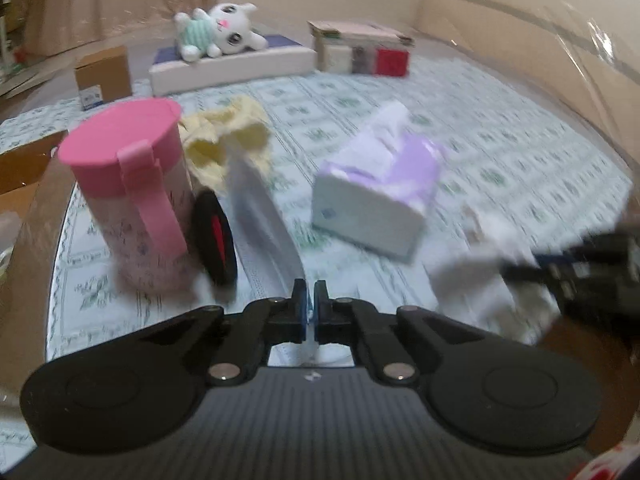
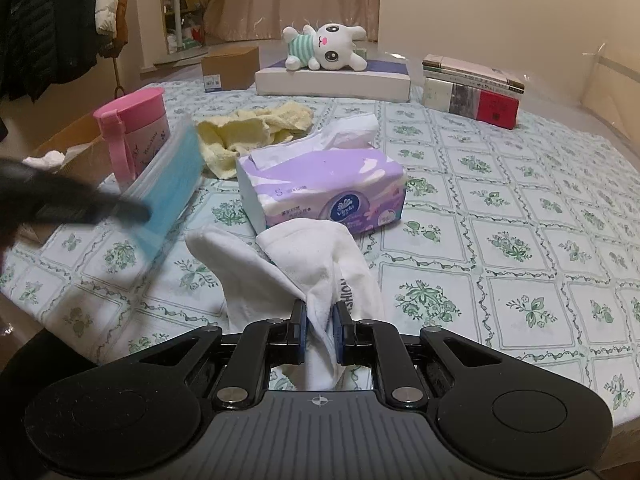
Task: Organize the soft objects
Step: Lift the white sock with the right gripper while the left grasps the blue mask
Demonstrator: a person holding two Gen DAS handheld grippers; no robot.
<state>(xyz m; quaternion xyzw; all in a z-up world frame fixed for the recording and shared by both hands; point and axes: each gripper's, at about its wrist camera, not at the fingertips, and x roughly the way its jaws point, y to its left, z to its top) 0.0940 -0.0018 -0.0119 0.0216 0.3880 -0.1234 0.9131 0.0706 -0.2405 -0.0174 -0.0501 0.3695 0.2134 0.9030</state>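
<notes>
Right wrist view: a white sock [image 2: 320, 276] sits clamped between the jaws of the right gripper [image 2: 320, 322]. Its long axis runs away from the camera, the far end folding over toward the tissue pack [image 2: 320, 188], one flap spreading left. Printed letters on the sock read partly "ASHION". The sock is lifted above the tabletop [image 2: 520, 208], just in front of the pack.

Further left, a blue mask [image 2: 172, 188] hangs tilted from the left gripper [image 2: 132, 210], its long edge slanting up toward the pink cup [image 2: 134, 136]. In the left wrist view the left gripper [image 1: 309, 300] has its jaws pressed together on the mask [image 1: 260, 216], which stands edge-on and leans away to the left, beside the cup [image 1: 132, 192].

Both grippers point forward and down over the tabletop; the right gripper [image 1: 580, 264] shows as a dark blur at the right edge of the left view, the sock [image 1: 480, 272] with it.

The pack is purple and white, tissue sticking up from its top, with a round blue logo that looks like "Vinda". Behind it lies a yellow cloth [image 2: 256, 132]. At the far side a plush rabbit [image 2: 324, 48] lies on a white box [image 2: 332, 80], with books [image 2: 472, 92] to its right.
</notes>
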